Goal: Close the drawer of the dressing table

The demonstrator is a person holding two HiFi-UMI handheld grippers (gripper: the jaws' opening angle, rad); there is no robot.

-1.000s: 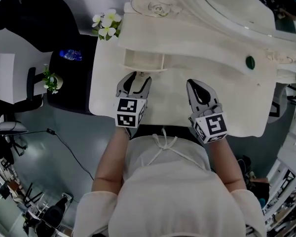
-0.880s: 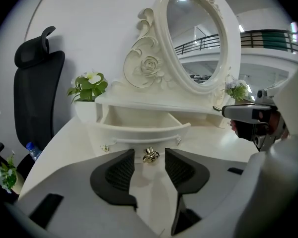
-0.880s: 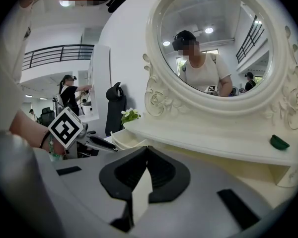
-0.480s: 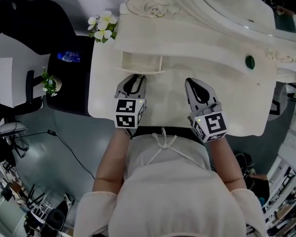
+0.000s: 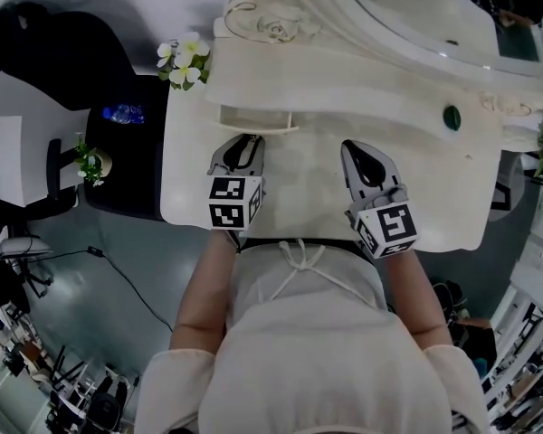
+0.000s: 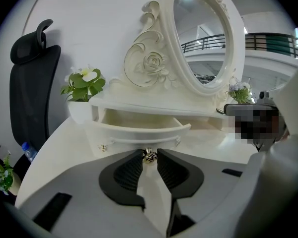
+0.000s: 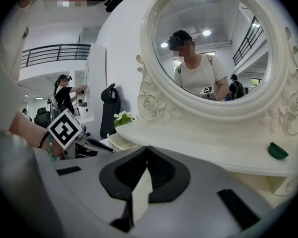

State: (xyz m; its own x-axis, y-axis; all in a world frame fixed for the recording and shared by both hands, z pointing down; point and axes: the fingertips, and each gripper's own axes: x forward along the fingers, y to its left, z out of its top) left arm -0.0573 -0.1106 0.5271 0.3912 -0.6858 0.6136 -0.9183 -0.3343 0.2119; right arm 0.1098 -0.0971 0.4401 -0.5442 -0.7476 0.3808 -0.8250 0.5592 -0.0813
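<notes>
The white dressing table has a small drawer standing pulled out under its upper shelf, left of centre. In the left gripper view the drawer is empty, and its curved front carries a small metal knob. My left gripper is shut on that knob, with both pads pressed against it; the head view shows this left gripper right at the drawer front. My right gripper hovers over the tabletop to the right, shut and empty, its tips meeting in the right gripper view.
An oval mirror in a carved frame stands at the back of the table. White flowers sit at the back left corner. A small green object lies on the shelf at right. A black chair and a bottle are left of the table.
The left gripper's jaws have closed from wide apart onto the drawer knob. Both hands have stayed about where they were.
</notes>
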